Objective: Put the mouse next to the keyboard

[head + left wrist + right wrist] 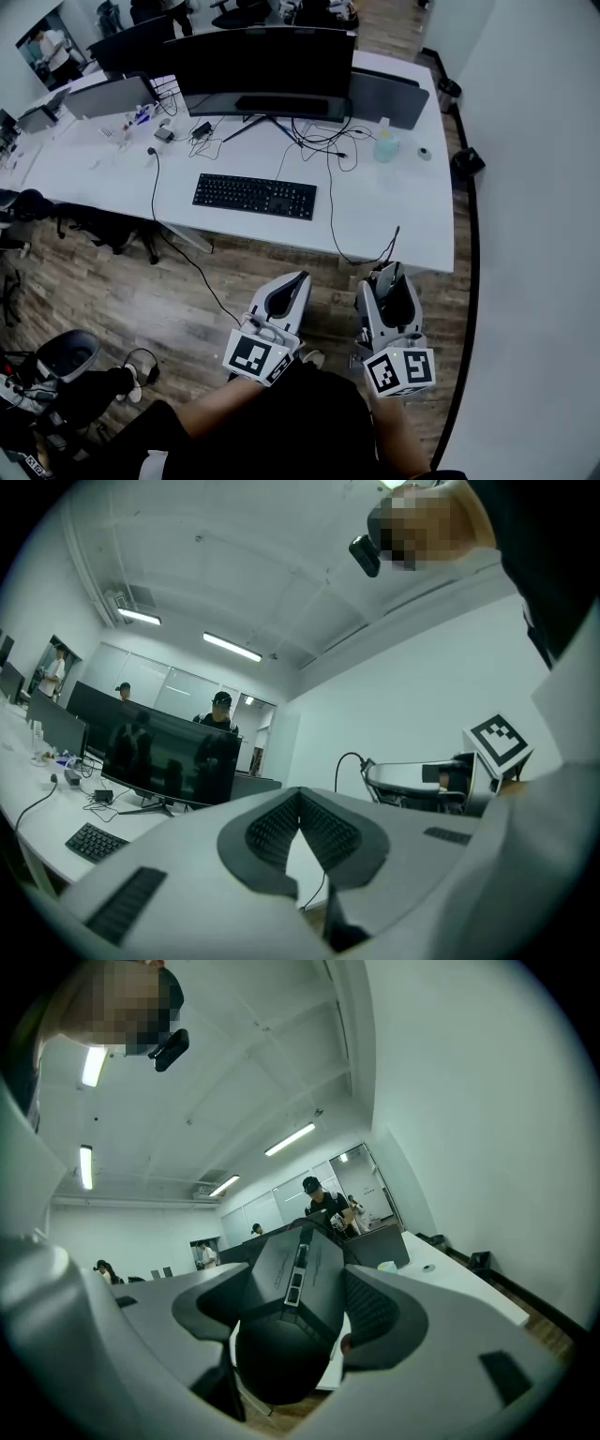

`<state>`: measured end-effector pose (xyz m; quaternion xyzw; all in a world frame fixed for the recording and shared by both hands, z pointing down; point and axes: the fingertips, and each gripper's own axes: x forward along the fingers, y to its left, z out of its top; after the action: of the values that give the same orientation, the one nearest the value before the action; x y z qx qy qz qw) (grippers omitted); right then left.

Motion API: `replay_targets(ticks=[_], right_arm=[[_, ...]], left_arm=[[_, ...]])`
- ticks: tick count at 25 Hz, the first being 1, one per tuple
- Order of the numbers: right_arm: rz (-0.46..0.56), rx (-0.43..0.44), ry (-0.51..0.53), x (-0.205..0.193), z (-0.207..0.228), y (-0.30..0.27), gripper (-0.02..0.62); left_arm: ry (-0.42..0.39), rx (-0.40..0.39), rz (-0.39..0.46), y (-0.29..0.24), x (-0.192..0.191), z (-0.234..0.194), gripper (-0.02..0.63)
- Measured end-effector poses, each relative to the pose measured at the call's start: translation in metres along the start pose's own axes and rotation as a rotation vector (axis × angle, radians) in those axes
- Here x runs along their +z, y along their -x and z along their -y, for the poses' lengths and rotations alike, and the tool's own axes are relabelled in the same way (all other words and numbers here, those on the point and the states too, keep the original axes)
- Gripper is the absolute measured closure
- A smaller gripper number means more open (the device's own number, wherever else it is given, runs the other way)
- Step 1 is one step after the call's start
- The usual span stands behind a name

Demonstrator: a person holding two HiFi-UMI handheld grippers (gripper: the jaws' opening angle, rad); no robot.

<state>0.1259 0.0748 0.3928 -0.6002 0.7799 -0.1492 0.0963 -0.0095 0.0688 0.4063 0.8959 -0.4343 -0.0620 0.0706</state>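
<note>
Right gripper (389,281) clamps the angular black plastic mouse (281,1354), well apart from the white tabletop's (394,211) flat black keyboard (254,196); left gripper (291,289) closed, empty. Placement remains.

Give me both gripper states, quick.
Left gripper: closed, empty.
Right gripper: closed on the black mouse.
</note>
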Motion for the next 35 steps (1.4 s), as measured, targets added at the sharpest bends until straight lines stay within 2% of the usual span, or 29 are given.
replay_targets(ticks=[5, 10, 15, 21, 29, 35], right_arm=[[-0.019, -0.035, -0.067, 0.005, 0.009, -0.038, 0.27], [-0.046, -0.064, -0.056, 0.009, 0.015, -0.091, 0.268], [-0.079, -0.077, -0.067, 0.008, 0.013, -0.154, 0.269], [-0.068, -0.096, 0.047, 0.016, -0.001, -0.205, 0.27], [-0.099, -0.134, 0.064, 0.0, -0.006, -0.245, 0.269], [-0.143, -0.175, 0.104, -0.008, -0.002, -0.249, 0.27]], left_arm=[[0.051, -0.016, -0.02, -0.034, -0.005, -0.034, 0.603], [0.084, -0.024, -0.035, -0.073, -0.004, -0.079, 0.603], [0.098, -0.061, -0.01, -0.116, 0.012, -0.119, 0.603], [0.097, -0.114, 0.011, -0.147, 0.026, -0.151, 0.603], [0.106, -0.149, 0.002, -0.17, 0.026, -0.183, 0.603], [0.133, -0.155, -0.001, -0.176, 0.018, -0.191, 0.603]])
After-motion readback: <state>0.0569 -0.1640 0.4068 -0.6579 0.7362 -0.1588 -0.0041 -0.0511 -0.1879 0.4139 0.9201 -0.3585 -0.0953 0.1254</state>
